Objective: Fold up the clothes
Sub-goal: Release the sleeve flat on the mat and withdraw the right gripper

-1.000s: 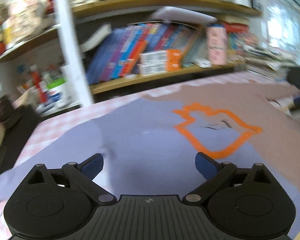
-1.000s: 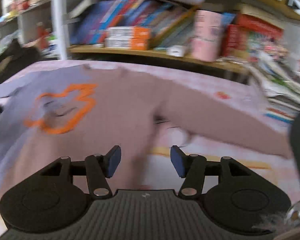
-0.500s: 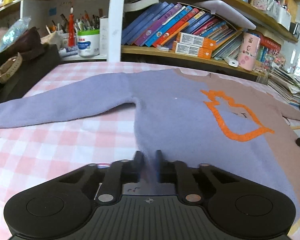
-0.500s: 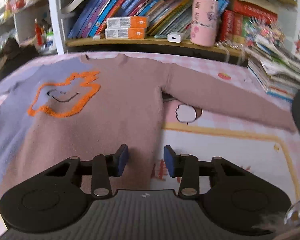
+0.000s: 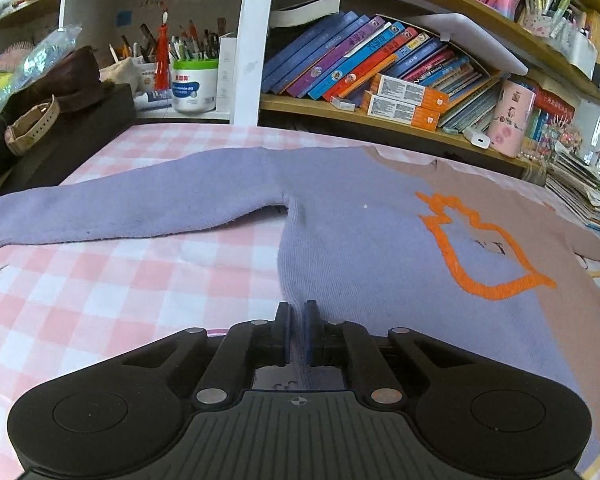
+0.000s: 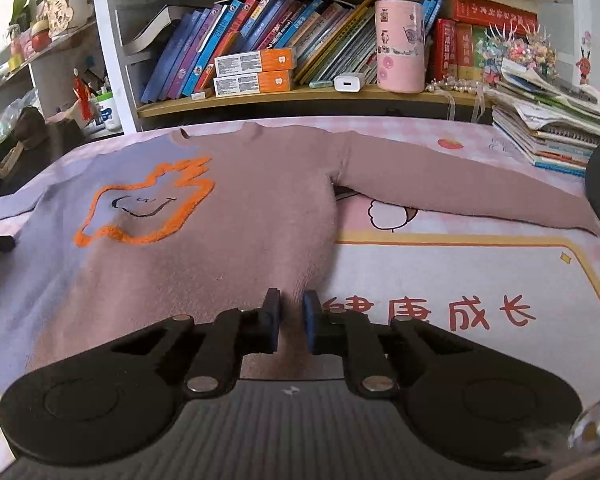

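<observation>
hidden: hem of two-tone lilac-and-mauve knitted sweater (image 5: 380, 240) behind gripper bodies | cut off: mauve cuff (image 6: 592, 226) by dark object

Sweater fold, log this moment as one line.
stage: grasping hem | left claw: shut on sweater lilac corner | right claw: closing on brown corner | sleeves: spread flat

Sweater (image 5: 360, 232) flat on table (image 5: 100, 288), bookshelf (image 5: 380, 112) behind.

Left gripper (image 5: 297, 314): angled down toward table, jaws clamped on sweater (image 5: 360, 240) hem at its lilac side. Right gripper (image 6: 291, 312): angled down likewise, jaws closing, brown hem edge between pads, narrow gap showing.
</observation>
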`<state>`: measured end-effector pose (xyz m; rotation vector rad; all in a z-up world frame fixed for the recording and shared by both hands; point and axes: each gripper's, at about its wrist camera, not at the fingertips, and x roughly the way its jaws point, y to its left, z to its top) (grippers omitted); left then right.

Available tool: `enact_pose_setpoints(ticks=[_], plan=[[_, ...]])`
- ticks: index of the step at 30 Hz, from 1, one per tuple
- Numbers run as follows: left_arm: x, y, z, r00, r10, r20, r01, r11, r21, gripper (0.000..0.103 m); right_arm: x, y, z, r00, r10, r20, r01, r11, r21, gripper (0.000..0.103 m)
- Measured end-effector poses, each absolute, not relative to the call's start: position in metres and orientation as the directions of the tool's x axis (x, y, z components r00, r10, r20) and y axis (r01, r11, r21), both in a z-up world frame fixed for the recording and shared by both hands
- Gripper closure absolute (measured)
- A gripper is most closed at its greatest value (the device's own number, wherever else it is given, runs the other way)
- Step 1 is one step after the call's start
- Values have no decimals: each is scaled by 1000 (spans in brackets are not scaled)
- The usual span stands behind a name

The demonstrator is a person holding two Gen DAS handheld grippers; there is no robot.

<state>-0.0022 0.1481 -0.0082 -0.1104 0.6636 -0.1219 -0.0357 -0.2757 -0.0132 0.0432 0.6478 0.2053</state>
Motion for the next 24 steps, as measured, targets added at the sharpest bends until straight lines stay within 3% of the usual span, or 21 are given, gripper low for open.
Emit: enact_pose_setpoints(ticks=[15, 24], plan=[[-15, 149, -12, 798, -153, -583, 66, 984, -167, 97, -38, -266, -16, 805, 122, -581, -137, 990, 18, 90], [-18, 141, -11, 801, -115, -587, 68, 992, -102, 93, -40, -264, -17, 812, 106, -574, -120, 993, 13, 87]])
